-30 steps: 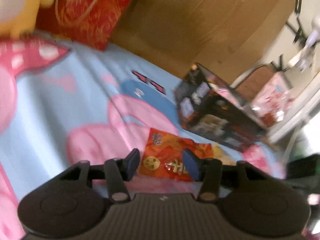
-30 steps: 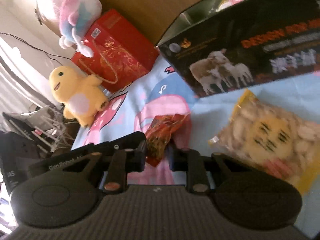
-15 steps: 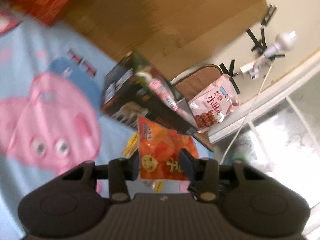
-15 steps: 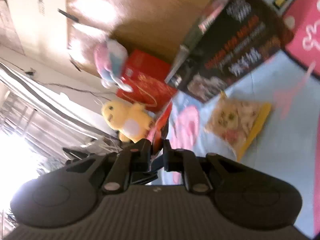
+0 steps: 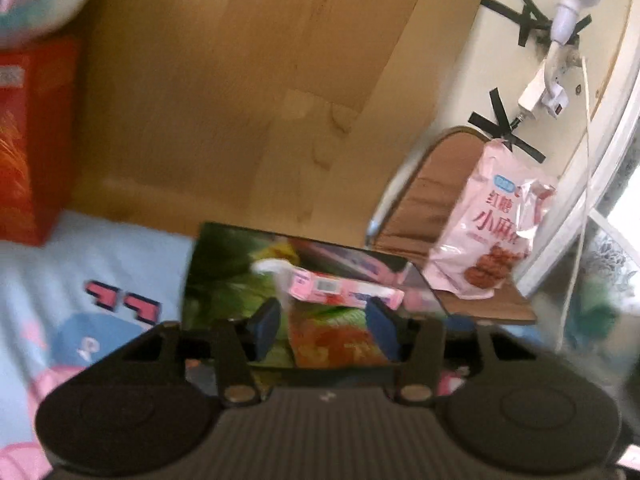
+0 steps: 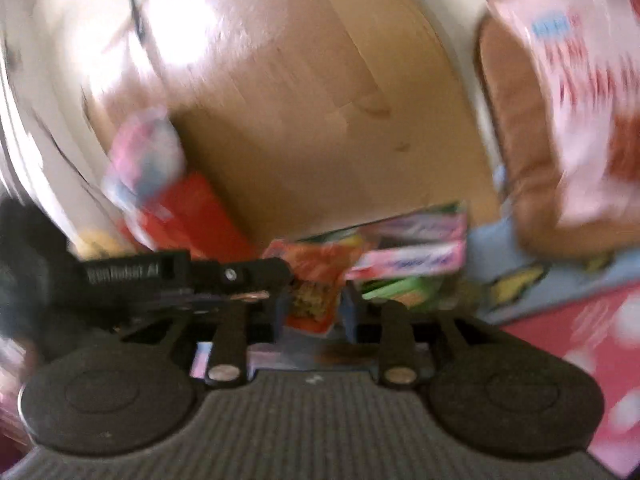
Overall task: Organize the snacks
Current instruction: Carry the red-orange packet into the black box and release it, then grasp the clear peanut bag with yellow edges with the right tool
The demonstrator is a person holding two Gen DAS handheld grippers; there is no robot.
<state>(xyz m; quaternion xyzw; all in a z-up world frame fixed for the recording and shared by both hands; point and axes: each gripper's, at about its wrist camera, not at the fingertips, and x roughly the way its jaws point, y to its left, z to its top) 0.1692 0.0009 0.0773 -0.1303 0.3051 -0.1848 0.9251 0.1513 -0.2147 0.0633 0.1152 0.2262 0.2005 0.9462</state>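
Now both grippers' fingers, earlier over the blanket, hold the orange snack bag (image 5: 332, 340) above the open box (image 5: 224, 280).

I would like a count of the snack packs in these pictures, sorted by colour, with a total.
Orange: 1, the orange pack between the left gripper's fingers, over the open box.
Pink: 2, the flat pink pack in the box and the pink bag on the chair.
Total: 3. The right view is too blurred to add more.
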